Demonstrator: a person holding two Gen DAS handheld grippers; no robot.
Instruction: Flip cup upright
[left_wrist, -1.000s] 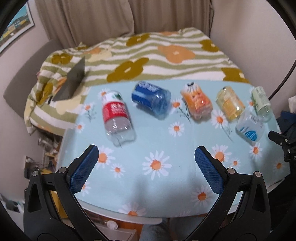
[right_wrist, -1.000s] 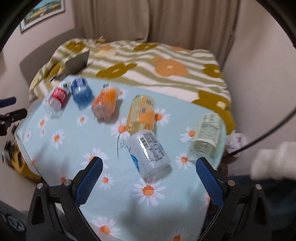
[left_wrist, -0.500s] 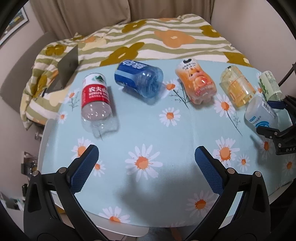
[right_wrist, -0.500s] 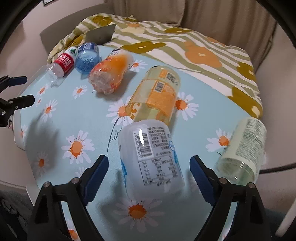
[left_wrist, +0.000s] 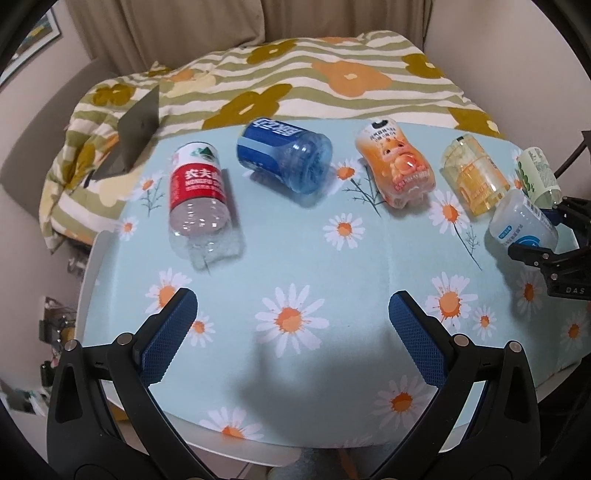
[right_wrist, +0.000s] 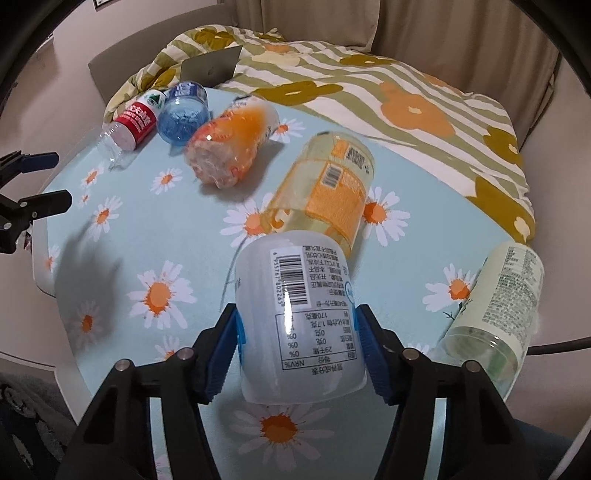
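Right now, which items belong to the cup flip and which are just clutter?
In play:
- white frosted plastic cup with barcode label, lying on its side
- right claw, pads against it

Lying about:
- red-labelled clear cup
- blue cup
- orange cartoon cup
- yellow cup
- pale green cup
- left claw, open

Right tool (left_wrist: 554, 236) body: "DAS"; white cup (right_wrist: 299, 325) label: barcode, "NRV%", "0%"; red-label cup (left_wrist: 197, 182): "农夫"

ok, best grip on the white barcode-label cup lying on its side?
Across the round body near the open end, coming in along its axis from the near table edge. The white barcode-label cup lies on its side with its mouth toward the right gripper; the blue pads flank its curved sides, apparently in contact. The yellow cup crowds the far end.
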